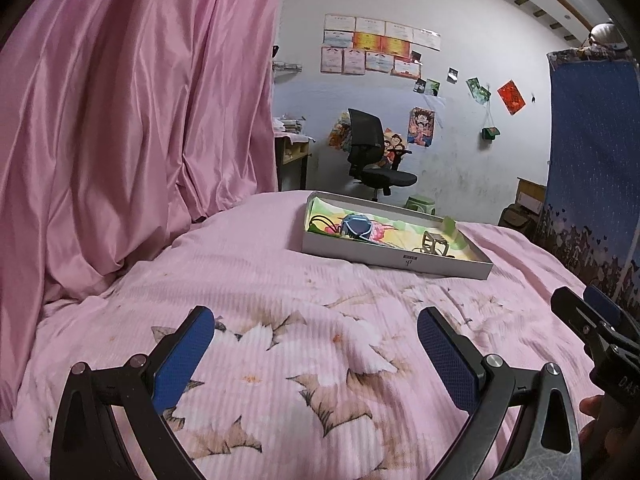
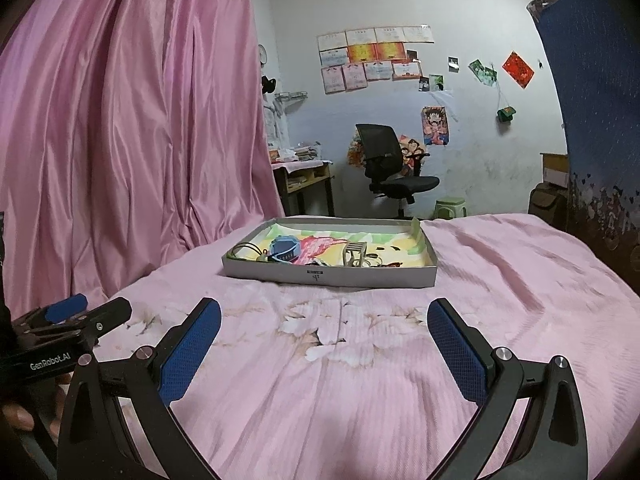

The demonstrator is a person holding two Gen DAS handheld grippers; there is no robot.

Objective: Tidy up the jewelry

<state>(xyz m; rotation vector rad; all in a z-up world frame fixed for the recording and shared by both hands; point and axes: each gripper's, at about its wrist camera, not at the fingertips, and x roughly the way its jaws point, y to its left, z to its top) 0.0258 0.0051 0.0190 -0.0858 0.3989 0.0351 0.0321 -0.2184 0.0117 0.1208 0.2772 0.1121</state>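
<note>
Both were empty and spread wide, left gripper (image 1: 316,330) and right gripper (image 2: 324,322) hovering above the pink floral bedspread (image 2: 360,380). Ahead sat the shallow grey cardboard tray (image 2: 328,276), jewelry jumbled inside: a blue bracelet (image 2: 285,250), thin cords, unsorted, it seemed. One gripper read "GenRobot.AI".

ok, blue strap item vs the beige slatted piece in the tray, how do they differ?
The blue banded strap item lies low, curled in the left half of the shallow grey cardboard tray; the beige slatted metal piece stands taller, nearer the middle. The blue one looks soft and rounded, the beige one rigid and boxy. Both sit inside the tray, untouched; left gripper and right gripper are open.
</note>
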